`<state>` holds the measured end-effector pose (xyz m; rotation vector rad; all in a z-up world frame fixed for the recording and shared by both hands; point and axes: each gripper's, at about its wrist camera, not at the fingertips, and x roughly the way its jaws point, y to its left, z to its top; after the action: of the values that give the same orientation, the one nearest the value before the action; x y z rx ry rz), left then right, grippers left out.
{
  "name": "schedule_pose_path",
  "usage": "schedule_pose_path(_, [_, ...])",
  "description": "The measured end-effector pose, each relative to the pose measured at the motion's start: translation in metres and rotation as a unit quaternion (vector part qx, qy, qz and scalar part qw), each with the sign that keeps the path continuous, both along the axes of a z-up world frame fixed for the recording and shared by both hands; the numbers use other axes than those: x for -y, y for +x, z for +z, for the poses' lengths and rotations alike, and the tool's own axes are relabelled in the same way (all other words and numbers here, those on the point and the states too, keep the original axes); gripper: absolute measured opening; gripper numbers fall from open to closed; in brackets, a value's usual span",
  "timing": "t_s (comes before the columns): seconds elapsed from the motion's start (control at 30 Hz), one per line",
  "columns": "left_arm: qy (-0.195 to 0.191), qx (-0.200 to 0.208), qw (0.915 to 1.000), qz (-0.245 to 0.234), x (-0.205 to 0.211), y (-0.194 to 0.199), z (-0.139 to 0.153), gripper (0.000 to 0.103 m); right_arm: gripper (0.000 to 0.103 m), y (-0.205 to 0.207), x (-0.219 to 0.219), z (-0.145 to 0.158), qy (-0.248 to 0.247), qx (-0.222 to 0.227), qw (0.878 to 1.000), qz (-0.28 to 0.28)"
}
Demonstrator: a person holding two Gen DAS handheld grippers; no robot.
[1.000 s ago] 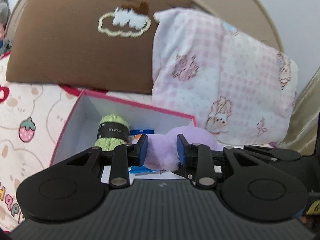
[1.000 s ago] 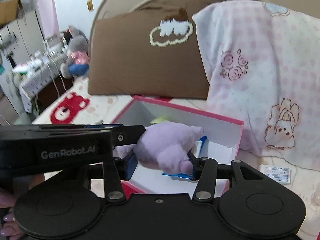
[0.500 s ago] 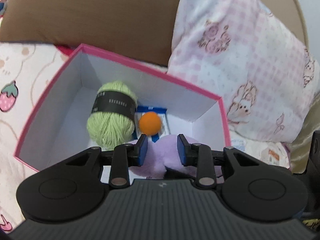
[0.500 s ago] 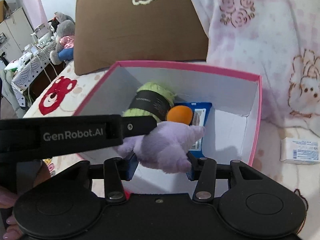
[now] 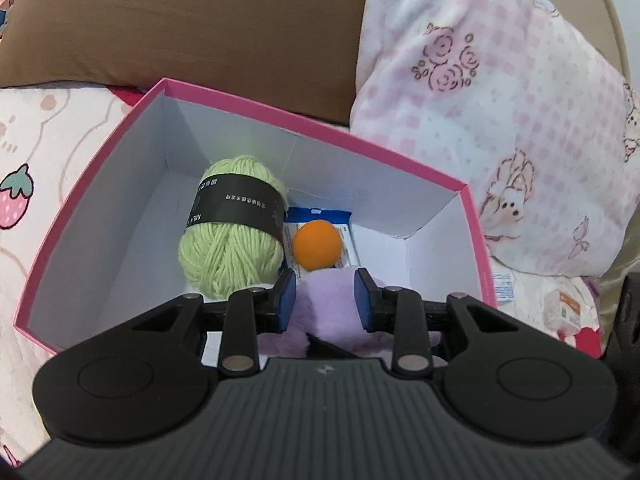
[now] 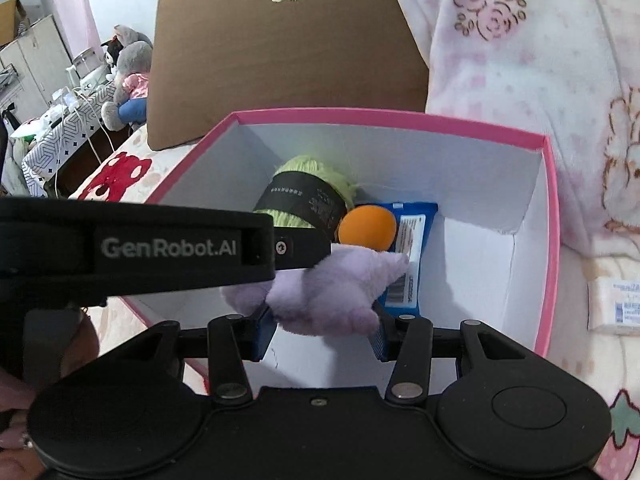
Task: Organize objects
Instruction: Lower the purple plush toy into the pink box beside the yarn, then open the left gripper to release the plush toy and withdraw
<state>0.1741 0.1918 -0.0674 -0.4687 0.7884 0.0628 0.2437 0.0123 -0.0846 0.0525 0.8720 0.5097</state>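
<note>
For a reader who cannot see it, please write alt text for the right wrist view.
Both grippers, right gripper and left gripper, clamp a purple plush toy over an open pink box holding green yarn, an orange ball and a blue packet.

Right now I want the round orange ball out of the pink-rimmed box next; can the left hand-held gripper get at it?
Probably not yet: the left hand-held gripper is closed on the purple plush toy, which sits between it and the round orange ball.
</note>
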Motion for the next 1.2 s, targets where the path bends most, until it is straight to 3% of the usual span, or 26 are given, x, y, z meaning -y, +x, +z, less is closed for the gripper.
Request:
schedule_pose_path(0.3, [-0.005, -0.020, 0.9998, 0.000, 0.001, 0.005, -0.008, 0.029, 0.050, 0.007, -0.009, -0.009, -0.031, -0.005, 0.999, -0.011])
schedule_pose_path(0.43, [0.011, -0.018, 0.9998, -0.003, 0.004, 0.003, -0.006, 0.029, 0.056, 0.010, 0.000, -0.006, -0.011, -0.026, 1.000, -0.001])
schedule_pose_path(0.57, [0.023, -0.046, 0.9987, 0.003, 0.004, 0.007, -0.015, 0.029, 0.058, 0.011, 0.010, -0.004, 0.002, -0.036, 0.999, 0.008])
schedule_pose_path(0.6, [0.024, -0.055, 0.9982, 0.006, 0.004, 0.008, -0.018, 0.029, 0.056, 0.010, 0.011, -0.003, 0.001, -0.031, 0.999, 0.013])
schedule_pose_path(0.67, [0.018, -0.055, 0.9983, 0.008, 0.002, 0.007, -0.019, 0.028, 0.043, 0.006, 0.009, -0.002, -0.017, -0.015, 1.000, 0.022])
schedule_pose_path(0.73, [0.009, -0.056, 0.9984, 0.007, 0.001, 0.006, -0.019, 0.029, 0.038, 0.008, 0.010, -0.005, -0.025, -0.027, 0.999, 0.015])
schedule_pose_path(0.87, [-0.008, -0.057, 0.9983, 0.011, -0.001, 0.005, -0.022, 0.028, 0.038, 0.009, 0.008, -0.006, -0.018, -0.039, 0.999, 0.010])
schedule_pose_path(1.0, [-0.014, -0.059, 0.9981, 0.004, 0.000, 0.005, -0.024, 0.029, 0.037, 0.010, 0.009, -0.009, 0.010, -0.088, 0.996, 0.009])
schedule_pose_path(1.2, [-0.012, -0.059, 0.9982, 0.009, -0.002, 0.003, -0.024, 0.029, 0.037, 0.006, 0.007, -0.007, -0.015, -0.068, 0.998, -0.003])
